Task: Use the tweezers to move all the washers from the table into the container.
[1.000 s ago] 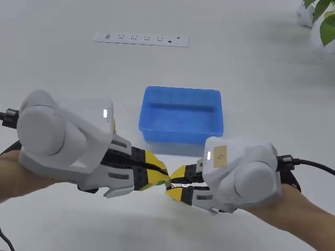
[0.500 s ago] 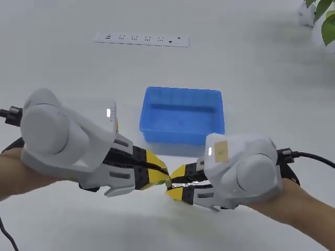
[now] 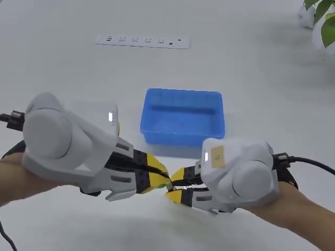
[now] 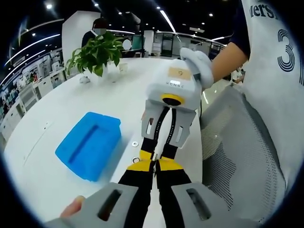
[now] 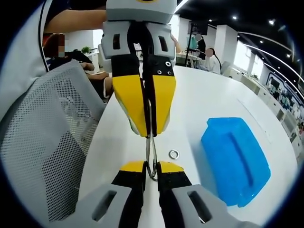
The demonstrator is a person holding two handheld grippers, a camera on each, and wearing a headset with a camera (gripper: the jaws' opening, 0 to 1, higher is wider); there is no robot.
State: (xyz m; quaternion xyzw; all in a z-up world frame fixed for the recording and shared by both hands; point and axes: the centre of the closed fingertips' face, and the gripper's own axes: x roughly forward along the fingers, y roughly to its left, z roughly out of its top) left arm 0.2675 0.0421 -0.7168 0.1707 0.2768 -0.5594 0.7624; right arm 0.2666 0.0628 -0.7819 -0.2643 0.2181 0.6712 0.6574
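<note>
Thin metal tweezers (image 5: 151,140) run between the two grippers, which face each other tip to tip near the table's front edge. My left gripper (image 3: 166,178) is shut on one end of the tweezers (image 4: 154,159). My right gripper (image 3: 173,187) is shut on the other end. Two small washers (image 4: 135,143) (image 4: 136,160) lie on the white table just beside the jaw tips; one washer (image 5: 174,154) lies right of the tweezers in the right gripper view. The blue container (image 3: 178,137) stands empty just beyond the grippers.
A white power strip (image 3: 142,41) lies at the far side of the table. A potted plant (image 3: 324,21) stands at the far right corner. A mesh office chair (image 5: 52,123) is at the table's near edge, beside the person's body.
</note>
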